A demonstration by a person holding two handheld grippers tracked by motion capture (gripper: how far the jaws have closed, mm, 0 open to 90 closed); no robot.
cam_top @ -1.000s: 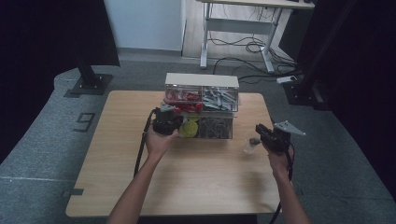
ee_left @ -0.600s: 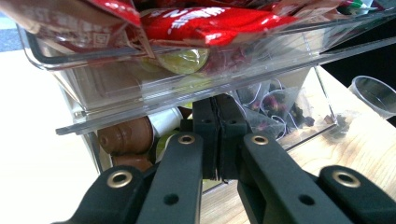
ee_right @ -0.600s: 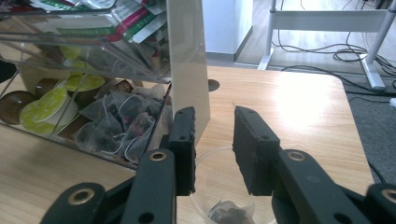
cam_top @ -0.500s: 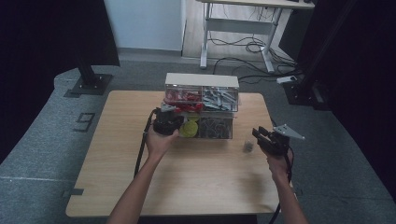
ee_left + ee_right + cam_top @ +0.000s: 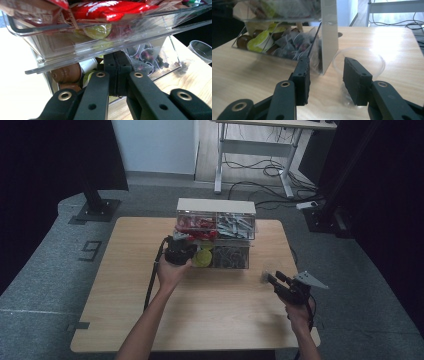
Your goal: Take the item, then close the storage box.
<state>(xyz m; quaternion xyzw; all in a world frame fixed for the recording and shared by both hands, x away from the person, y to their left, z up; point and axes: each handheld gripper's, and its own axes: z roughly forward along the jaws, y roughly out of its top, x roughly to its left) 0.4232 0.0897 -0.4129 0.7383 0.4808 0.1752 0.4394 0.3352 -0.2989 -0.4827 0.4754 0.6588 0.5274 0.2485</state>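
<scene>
Dim, dark-edged high view; close views glare, blurred.

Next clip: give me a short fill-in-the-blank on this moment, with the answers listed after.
1. The left gripper's jaws are ____ at the front of the clear drawer organizer.
2. The clear plastic cup stands on the ____, upright.
3. The right gripper's jaws stand ____, with nothing pressed between them.
4. The red packets lie in the ____ drawer.

Answers: shut; table; open; upper
</scene>
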